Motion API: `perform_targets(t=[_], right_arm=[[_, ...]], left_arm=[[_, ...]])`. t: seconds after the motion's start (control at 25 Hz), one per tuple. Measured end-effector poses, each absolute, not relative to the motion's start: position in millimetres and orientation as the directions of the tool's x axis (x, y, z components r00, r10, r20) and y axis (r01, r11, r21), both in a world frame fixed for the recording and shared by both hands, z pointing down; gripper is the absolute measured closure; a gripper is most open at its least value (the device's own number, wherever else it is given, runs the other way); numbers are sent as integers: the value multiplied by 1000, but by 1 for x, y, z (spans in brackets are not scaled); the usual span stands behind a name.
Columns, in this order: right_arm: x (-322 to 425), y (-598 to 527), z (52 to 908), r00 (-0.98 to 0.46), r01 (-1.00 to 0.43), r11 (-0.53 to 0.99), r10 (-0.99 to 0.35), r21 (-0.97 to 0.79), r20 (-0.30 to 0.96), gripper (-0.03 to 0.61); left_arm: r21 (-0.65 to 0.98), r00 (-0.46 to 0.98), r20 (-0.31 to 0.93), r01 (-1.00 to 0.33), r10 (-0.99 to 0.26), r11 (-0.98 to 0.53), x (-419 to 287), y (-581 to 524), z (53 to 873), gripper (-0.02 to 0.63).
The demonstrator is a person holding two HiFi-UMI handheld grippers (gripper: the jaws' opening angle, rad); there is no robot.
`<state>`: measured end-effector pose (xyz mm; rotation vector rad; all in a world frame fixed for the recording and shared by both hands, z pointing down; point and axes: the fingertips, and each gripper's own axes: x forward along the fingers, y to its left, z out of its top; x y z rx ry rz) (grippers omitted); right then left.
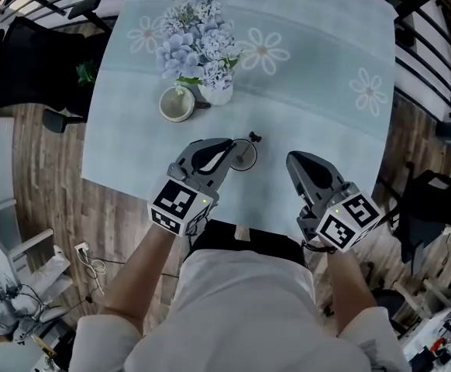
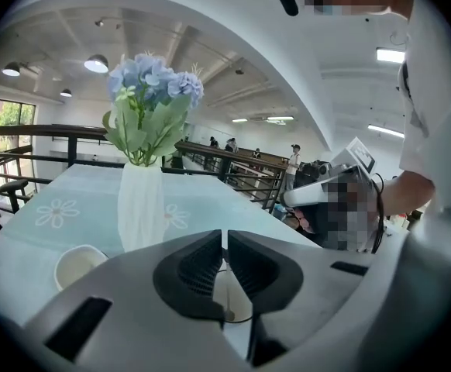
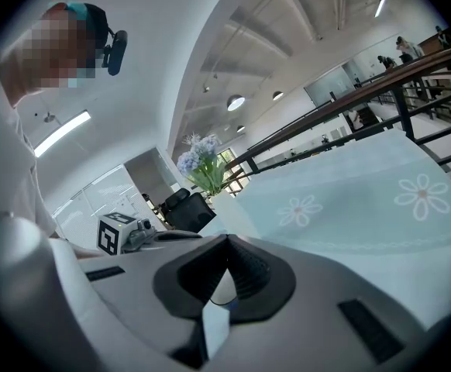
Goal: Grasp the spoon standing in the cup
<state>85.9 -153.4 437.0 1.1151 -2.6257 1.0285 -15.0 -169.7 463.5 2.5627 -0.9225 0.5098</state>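
Observation:
A small clear cup [image 1: 246, 158] stands on the pale blue tablecloth [image 1: 318, 91] near the table's front edge. A thin spoon [image 1: 253, 137] with a dark knob at its top stands in it. My left gripper [image 1: 229, 147] reaches the cup from the left, its jaws shut on the spoon's stem. In the left gripper view the stem [image 2: 223, 285] runs from between the pads [image 2: 198, 266] down into the cup [image 2: 235, 299]. My right gripper [image 1: 294, 160] hovers to the right of the cup, shut [image 3: 227, 242] with nothing in it.
A white vase [image 1: 216, 93] of blue flowers and an empty white cup [image 1: 176, 104] stand further back on the table; both show in the left gripper view, vase [image 2: 141, 204] and cup [image 2: 77, 263]. Railings [image 1: 435, 60] and chairs [image 1: 24, 60] flank the table.

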Motion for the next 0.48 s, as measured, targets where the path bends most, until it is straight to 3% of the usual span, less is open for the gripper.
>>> perform_targets(t=[0.32, 0.48], right_arm=[[96, -165, 460, -722, -673, 473, -585, -569, 368, 557], [97, -166, 467, -719, -677, 461, -580, -575, 383, 557]], left_arm=[[223, 740, 483, -622, -469, -751, -6, -188, 488, 592], [244, 767, 497, -573, -407, -782, 2, -187, 499, 495]])
